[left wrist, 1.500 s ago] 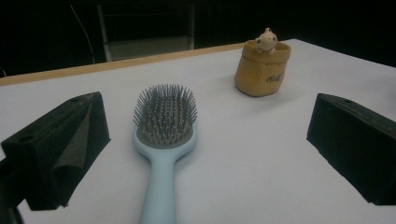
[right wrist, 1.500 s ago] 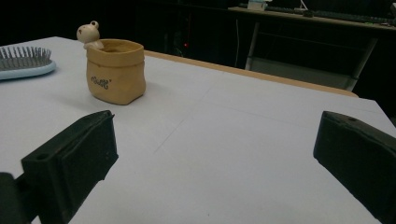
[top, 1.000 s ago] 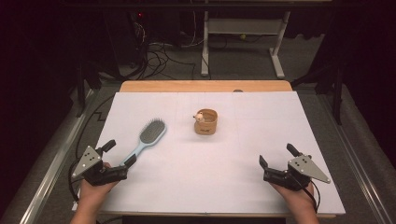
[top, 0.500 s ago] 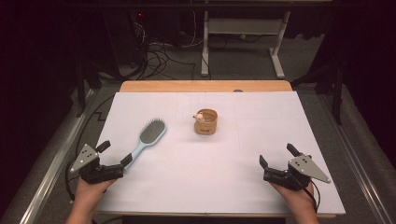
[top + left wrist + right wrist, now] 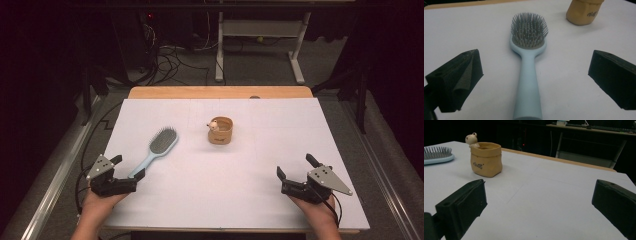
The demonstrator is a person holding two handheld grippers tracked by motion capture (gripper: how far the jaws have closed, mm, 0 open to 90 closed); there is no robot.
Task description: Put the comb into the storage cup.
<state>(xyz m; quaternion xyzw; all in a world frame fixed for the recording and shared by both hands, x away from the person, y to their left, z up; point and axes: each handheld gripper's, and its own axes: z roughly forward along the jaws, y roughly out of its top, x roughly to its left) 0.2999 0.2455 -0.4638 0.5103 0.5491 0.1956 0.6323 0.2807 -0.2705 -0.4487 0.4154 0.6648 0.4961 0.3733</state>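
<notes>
The left gripper (image 5: 127,167) is held wide apart at the near left of the table (image 5: 260,200), and its jaws have just been opening; between them, as the left gripper view shows, the pale blue handle of the hairbrush (image 5: 528,75) is framed, but no pad is pressed on it, so nothing is gripped. The right gripper (image 5: 295,167) is likewise spread open over bare white surface at the near right, with nothing between its jaws. The hairbrush (image 5: 156,150) is laid flat, bristles up, with its head pointed away toward the middle of the table and its handle end just beside the left jaws. Beyond it, apart from the brush head, a small tan pot (image 5: 221,131) with a little figure at its rim is stood upright near the centre. Several risks can be judged from here. If the jaws are closed only on the very end of the handle, the heavier bristled head is likely to sag or swing, and the brush may be twisted out of the pads. The smooth, rounded handle could also be squeezed sideways and slid along the sheet if it is not centred between the pads. Should the brush be swept forward carelessly, the pot could be knocked over.
</notes>
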